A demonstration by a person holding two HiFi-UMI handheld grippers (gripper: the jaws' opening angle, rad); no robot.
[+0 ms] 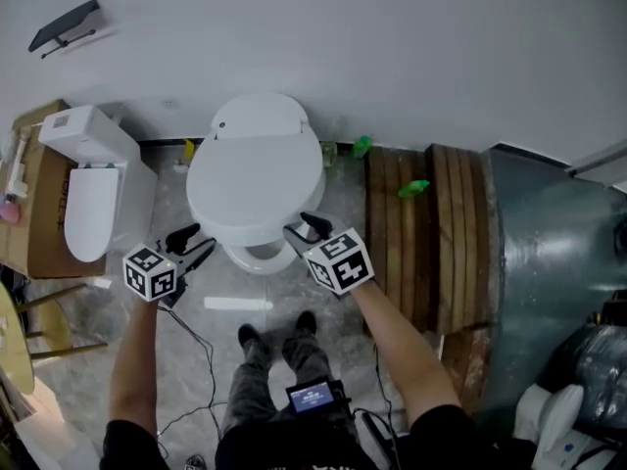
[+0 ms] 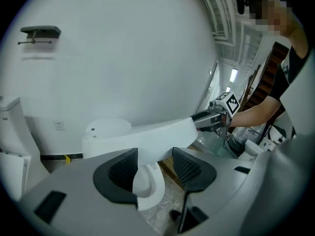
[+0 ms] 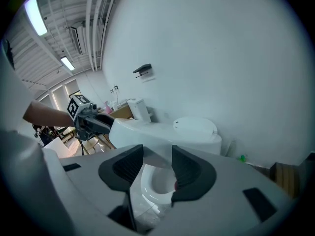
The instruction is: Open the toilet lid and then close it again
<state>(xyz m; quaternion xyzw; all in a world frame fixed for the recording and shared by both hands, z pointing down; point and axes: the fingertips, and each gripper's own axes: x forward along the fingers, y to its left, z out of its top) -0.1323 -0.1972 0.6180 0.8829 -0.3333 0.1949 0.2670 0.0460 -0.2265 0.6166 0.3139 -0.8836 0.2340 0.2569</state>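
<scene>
Though partly visible, bowl (image 1: 257, 259) mostly under lid (image 1: 255, 179)

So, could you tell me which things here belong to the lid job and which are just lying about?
For the job: toilet lid, toilet bowl, left gripper, right gripper.
Lying about: second toilet, cardboard box, wooden planks, wall shelf.

Both bare forearms reach forward; left tool (image 1: 193, 243) and right tool (image 1: 304, 228) angle downward, jaws apart.
</scene>
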